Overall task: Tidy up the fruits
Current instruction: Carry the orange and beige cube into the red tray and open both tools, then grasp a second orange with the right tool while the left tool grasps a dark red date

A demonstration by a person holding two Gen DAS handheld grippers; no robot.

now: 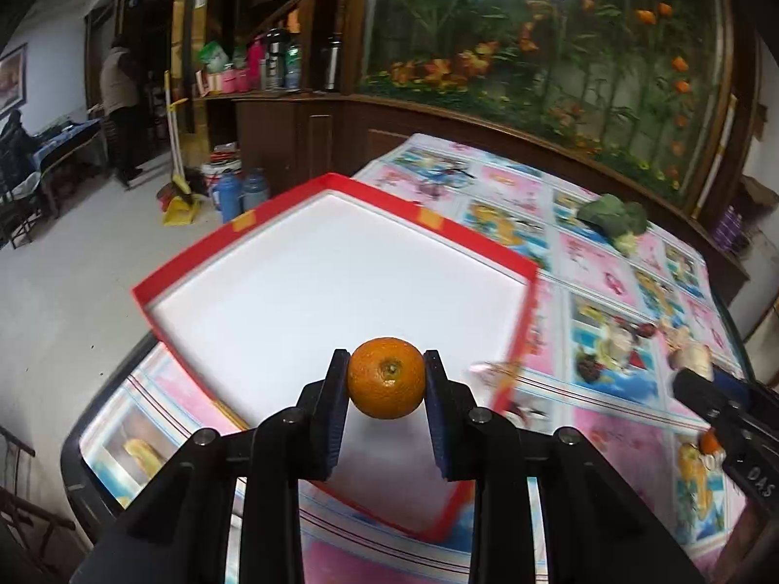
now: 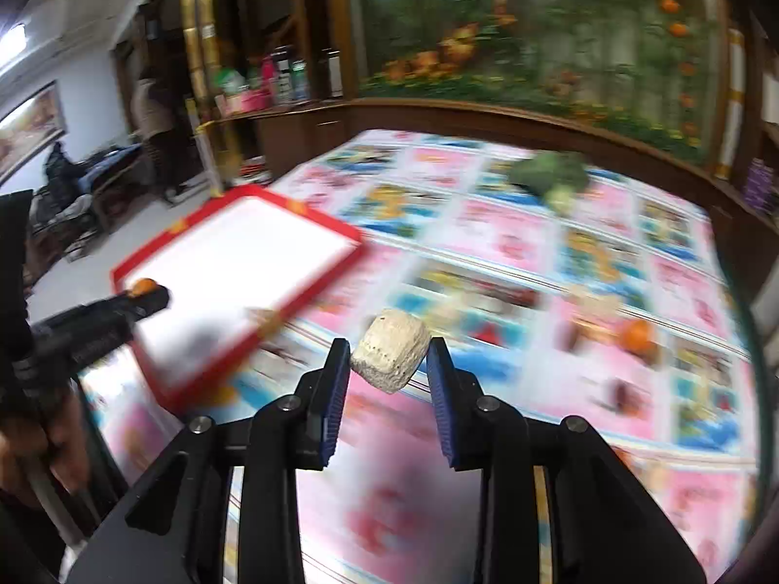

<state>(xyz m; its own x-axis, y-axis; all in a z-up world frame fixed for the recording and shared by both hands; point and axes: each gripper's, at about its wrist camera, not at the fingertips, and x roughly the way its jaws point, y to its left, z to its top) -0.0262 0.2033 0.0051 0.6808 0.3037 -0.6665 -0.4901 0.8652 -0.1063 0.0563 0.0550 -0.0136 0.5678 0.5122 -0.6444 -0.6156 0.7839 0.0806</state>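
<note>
A: What's the left gripper got?

B: An orange, pinched from both sides between the blue pads. It sits low and centre in the left wrist view, stem scar facing the camera, skin bright and pebbled, no bruise that I can see. The jaws are closed on it.

A: Why hold it there?

B: It hangs over the white floor of the red tray, which fills the middle of that frame. My guess is the tray is where the fruit gets gathered, so the orange is lined up for a drop. The tray holds nothing else that I can see.

A: And the right gripper?

B: Clamped on a pale lump, off-white, rough and dotted, tilted between the fingers. I cannot tell what it is. It is low centre in the right wrist view, above the patterned cloth, with the tray to the left of it.

A: Anything left on the table?

B: A second orange lies at the right of the right wrist view, blurred. A head of broccoli sits toward the upper right of the left wrist view, well apart from the tray.
</note>
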